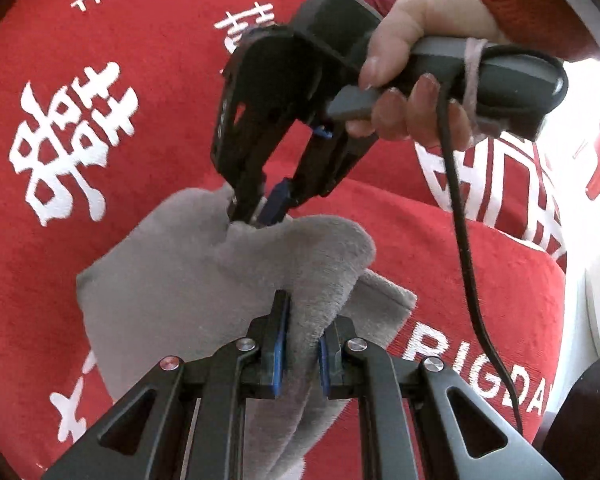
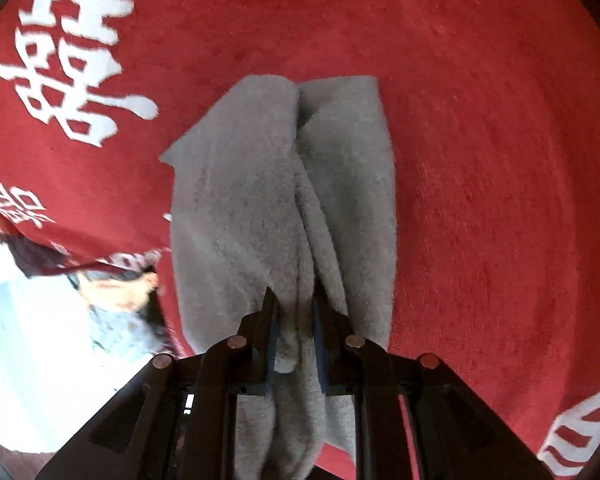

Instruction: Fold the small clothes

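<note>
A small grey fleecy cloth [image 1: 188, 276] hangs bunched over the red printed cover [image 1: 80, 208]. My left gripper [image 1: 302, 332] is shut on a fold of the cloth at the bottom of the left wrist view. Beyond it my right gripper [image 1: 256, 216], held by a person's hand [image 1: 412, 80], pinches the cloth's far edge. In the right wrist view the grey cloth [image 2: 268, 208] droops in two long folds, and my right gripper [image 2: 294, 312] is shut on its near end.
White characters and letters [image 1: 72, 144] are printed on the red cover. A black cable [image 1: 464, 232] trails from the right gripper's handle. A pale floor [image 2: 40, 344] lies past the cover's edge at lower left in the right wrist view, with blurred objects [image 2: 120, 296] on it.
</note>
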`<control>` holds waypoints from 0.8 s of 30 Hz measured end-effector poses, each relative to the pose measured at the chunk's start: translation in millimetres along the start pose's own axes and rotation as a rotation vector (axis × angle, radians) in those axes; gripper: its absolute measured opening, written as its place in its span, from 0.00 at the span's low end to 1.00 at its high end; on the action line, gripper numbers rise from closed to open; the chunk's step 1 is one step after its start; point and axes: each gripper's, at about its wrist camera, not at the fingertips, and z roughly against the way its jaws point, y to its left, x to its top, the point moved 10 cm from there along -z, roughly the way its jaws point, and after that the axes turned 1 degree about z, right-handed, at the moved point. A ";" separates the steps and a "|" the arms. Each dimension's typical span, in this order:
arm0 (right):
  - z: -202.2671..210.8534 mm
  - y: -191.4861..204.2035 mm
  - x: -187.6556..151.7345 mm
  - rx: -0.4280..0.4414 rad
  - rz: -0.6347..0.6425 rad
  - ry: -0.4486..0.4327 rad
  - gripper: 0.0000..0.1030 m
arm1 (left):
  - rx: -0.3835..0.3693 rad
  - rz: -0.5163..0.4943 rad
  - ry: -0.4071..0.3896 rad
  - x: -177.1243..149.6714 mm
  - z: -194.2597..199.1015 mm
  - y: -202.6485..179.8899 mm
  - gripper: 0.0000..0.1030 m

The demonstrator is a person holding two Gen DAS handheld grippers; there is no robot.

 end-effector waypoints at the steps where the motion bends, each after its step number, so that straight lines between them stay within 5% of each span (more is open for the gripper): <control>1: 1.7 2.4 -0.6 0.005 0.011 -0.003 0.16 | -0.003 0.002 0.003 0.9 -2.1 0.7 0.14; 13: 28.6 -17.1 -35.8 -0.030 -0.005 -0.009 0.15 | -0.005 0.039 0.028 0.1 5.4 1.8 0.14; 15: 37.6 -19.9 -44.5 -0.021 -0.035 -0.034 0.24 | -0.006 0.074 0.026 -1.0 11.6 8.3 0.14; 17: 49.0 -21.3 -52.7 -0.004 -0.053 -0.055 0.64 | -0.012 0.104 0.039 -5.7 18.9 12.6 0.14; 18: 52.4 -18.5 -58.5 0.020 -0.062 -0.065 0.74 | -0.013 0.115 0.051 -8.3 21.6 15.5 0.15; 24: 46.7 -0.5 -89.0 0.130 -0.074 -0.049 0.74 | -0.043 0.195 0.093 -21.8 36.3 33.0 0.15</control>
